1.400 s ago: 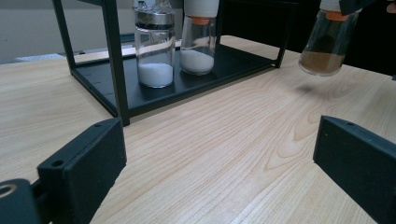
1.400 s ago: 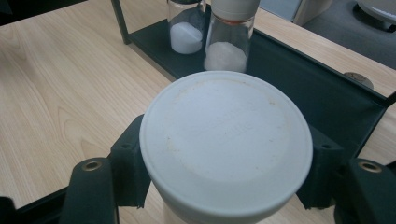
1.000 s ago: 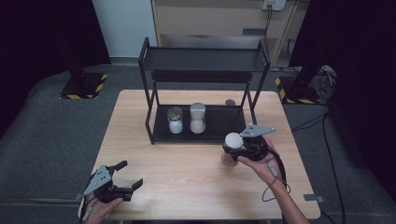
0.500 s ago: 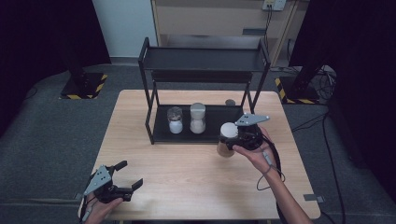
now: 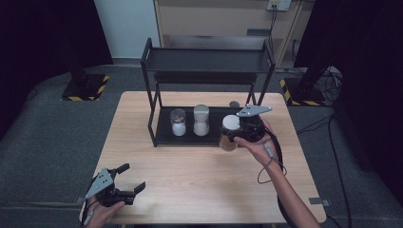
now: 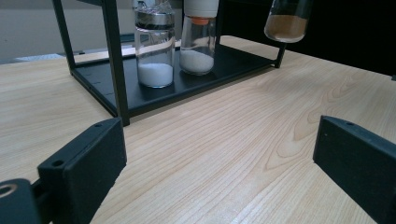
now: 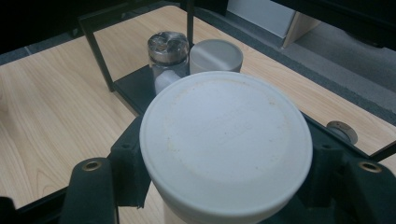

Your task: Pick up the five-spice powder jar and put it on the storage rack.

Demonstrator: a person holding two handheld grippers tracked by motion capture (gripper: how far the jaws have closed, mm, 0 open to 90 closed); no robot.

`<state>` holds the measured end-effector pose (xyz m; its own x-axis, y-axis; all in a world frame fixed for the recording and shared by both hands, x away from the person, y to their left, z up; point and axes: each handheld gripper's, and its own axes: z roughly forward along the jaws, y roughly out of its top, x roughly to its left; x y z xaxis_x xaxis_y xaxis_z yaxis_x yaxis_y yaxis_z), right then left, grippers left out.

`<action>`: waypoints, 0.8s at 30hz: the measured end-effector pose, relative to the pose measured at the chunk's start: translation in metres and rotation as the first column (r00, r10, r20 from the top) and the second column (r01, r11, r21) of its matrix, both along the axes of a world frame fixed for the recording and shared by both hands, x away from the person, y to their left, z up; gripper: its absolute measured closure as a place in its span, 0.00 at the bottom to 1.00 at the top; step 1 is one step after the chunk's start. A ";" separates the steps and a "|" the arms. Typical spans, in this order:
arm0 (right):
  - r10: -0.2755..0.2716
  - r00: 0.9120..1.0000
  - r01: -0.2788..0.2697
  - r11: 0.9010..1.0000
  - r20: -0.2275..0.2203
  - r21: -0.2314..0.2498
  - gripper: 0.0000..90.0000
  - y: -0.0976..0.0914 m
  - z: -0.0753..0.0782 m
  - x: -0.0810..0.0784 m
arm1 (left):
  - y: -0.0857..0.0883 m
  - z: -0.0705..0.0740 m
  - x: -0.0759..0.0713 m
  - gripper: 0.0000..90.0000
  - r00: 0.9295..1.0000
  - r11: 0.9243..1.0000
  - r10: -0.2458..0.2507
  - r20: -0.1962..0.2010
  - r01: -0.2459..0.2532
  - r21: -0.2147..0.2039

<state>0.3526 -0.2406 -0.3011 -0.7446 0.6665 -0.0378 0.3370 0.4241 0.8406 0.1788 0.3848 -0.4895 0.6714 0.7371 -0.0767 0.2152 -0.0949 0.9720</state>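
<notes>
White-lidded glass jar of brown powder (image 5: pixel 230 133) clamped in right gripper (image 5: pixel 241 131), lifted off desk (image 5: pixel 199 175) at black rack's (image 5: pixel 209 66) right front corner. Left gripper (image 5: pixel 127 181) fingers wide open, empty, near front left corner.

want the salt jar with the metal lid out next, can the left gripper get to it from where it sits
Probably yes. The left gripper sits open and empty at the table's near left, with bare wood between it and the metal-lidded jar on the rack's bottom shelf. The rack's front post stands just left of the jar, so approach from its right.

Light wooden table (image 5: pixel 190 185); black two-tier rack (image 5: pixel 209 66) standing toward twelve o'clock, two jars (image 5: pixel 190 121) on its bottom shelf; small round disc (image 5: pixel 234 104) behind.
</notes>
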 end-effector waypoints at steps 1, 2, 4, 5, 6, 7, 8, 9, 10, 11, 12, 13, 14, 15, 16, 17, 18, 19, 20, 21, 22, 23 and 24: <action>-0.003 1.000 0.003 1.000 0.000 0.000 0.38 0.001 0.001 0.001 | 0.000 0.000 0.000 0.02 1.000 1.000 0.000 0.000 0.000 0.000; -0.009 1.000 0.009 1.000 -0.001 -0.001 0.38 0.001 0.001 0.002 | 0.000 0.000 0.000 0.02 1.000 1.000 0.000 -0.001 0.000 0.000; -0.016 1.000 0.016 1.000 0.003 -0.006 0.38 0.003 0.003 0.005 | 0.000 0.000 0.000 0.02 1.000 1.000 0.000 0.000 0.000 0.000; -0.020 1.000 0.020 1.000 0.001 -0.006 0.38 0.004 0.003 0.006 | 0.000 0.000 0.000 0.02 1.000 1.000 0.001 0.000 -0.001 -0.001; -0.024 1.000 0.024 1.000 0.001 -0.005 0.38 0.004 0.003 0.008 | 0.000 0.000 0.000 0.02 1.000 1.000 0.001 -0.001 -0.001 -0.002; -0.027 1.000 0.027 1.000 -0.001 -0.004 0.38 0.004 0.004 0.010 | 0.000 0.000 0.000 0.02 1.000 1.000 0.001 -0.001 -0.001 -0.002; -0.032 0.999 0.032 0.999 -0.002 -0.005 0.38 0.005 0.004 0.011 | 0.000 0.000 0.000 0.02 1.000 1.000 0.001 -0.001 -0.001 -0.002; -0.034 0.999 0.034 0.999 0.001 -0.008 0.38 0.006 0.004 0.013 | 0.000 0.000 0.000 0.02 1.000 1.000 0.001 -0.001 -0.001 -0.001; -0.040 0.999 0.040 0.999 0.002 -0.008 0.38 0.007 0.004 0.015 | 0.000 0.000 0.000 0.02 1.000 1.000 0.000 -0.001 0.000 -0.001; -0.045 0.999 0.045 0.999 0.000 -0.007 0.38 0.008 0.004 0.016 | 0.000 0.000 0.000 0.02 1.000 1.000 0.000 0.000 0.000 -0.002; -0.049 0.999 0.049 0.999 -0.001 -0.008 0.38 0.009 0.004 0.018 | 0.000 0.000 0.000 0.02 1.000 1.000 0.001 0.000 -0.001 -0.002; -0.053 0.999 0.053 0.999 -0.003 -0.009 0.38 0.010 0.003 0.020 | 0.000 0.000 0.000 0.02 1.000 1.000 0.001 -0.001 -0.001 -0.002; -0.057 0.998 0.057 0.998 -0.004 -0.009 0.38 0.011 0.003 0.022 | 0.000 0.000 0.000 0.02 1.000 1.000 0.001 -0.002 -0.001 -0.003; -0.063 0.998 0.063 0.998 -0.008 -0.010 0.38 0.012 0.003 0.024 | 0.000 0.000 0.000 0.02 1.000 1.000 0.001 -0.002 -0.001 -0.003; -0.066 0.998 0.066 0.998 -0.006 -0.013 0.38 0.013 0.002 0.027 | 0.000 0.000 0.000 0.02 1.000 1.000 0.001 -0.002 -0.001 -0.003; -0.073 0.997 0.073 0.997 -0.006 -0.014 0.38 0.014 0.002 0.028 | 0.001 0.000 0.000 0.02 1.000 1.000 0.001 -0.002 -0.001 -0.003; -0.079 0.997 0.079 0.997 -0.006 -0.014 0.38 0.015 0.001 0.030 | 0.001 0.000 0.000 0.02 1.000 1.000 0.001 -0.001 -0.001 -0.003; -0.087 0.996 0.087 0.996 -0.008 -0.011 0.38 0.015 0.001 0.031 | 0.001 0.000 0.000 0.02 1.000 1.000 0.001 -0.001 -0.001 -0.003; -0.094 0.996 0.094 0.996 -0.008 -0.011 0.38 0.016 0.000 0.033 | 0.001 -0.001 0.000 0.02 1.000 1.000 0.001 -0.001 -0.001 -0.004; -0.102 0.995 0.101 0.995 -0.010 -0.009 0.38 0.016 -0.001 0.034 | 0.001 -0.001 0.000 0.02 1.000 1.000 0.002 -0.001 -0.002 -0.005; -0.107 0.994 0.107 0.994 -0.012 -0.011 0.38 0.017 -0.002 0.036 | 0.001 -0.001 0.000 0.02 1.000 1.000 0.002 -0.001 -0.002 -0.005; -0.113 0.994 0.113 0.994 -0.011 -0.011 0.38 0.018 -0.003 0.037 | 0.001 -0.001 0.000 0.02 1.000 1.000 0.002 -0.001 -0.002 -0.004; -0.122 0.992 0.122 0.992 -0.013 -0.010 0.38 0.019 -0.004 0.038 | 0.001 0.000 0.000 0.02 1.000 1.000 0.002 -0.001 -0.002 -0.004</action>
<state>0.3908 -0.2219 -0.3049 -0.6580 0.7522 -0.0349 0.3979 0.3868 0.8319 0.1789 0.3855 -0.4900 0.6701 0.7379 -0.0801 0.2158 -0.0905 0.9722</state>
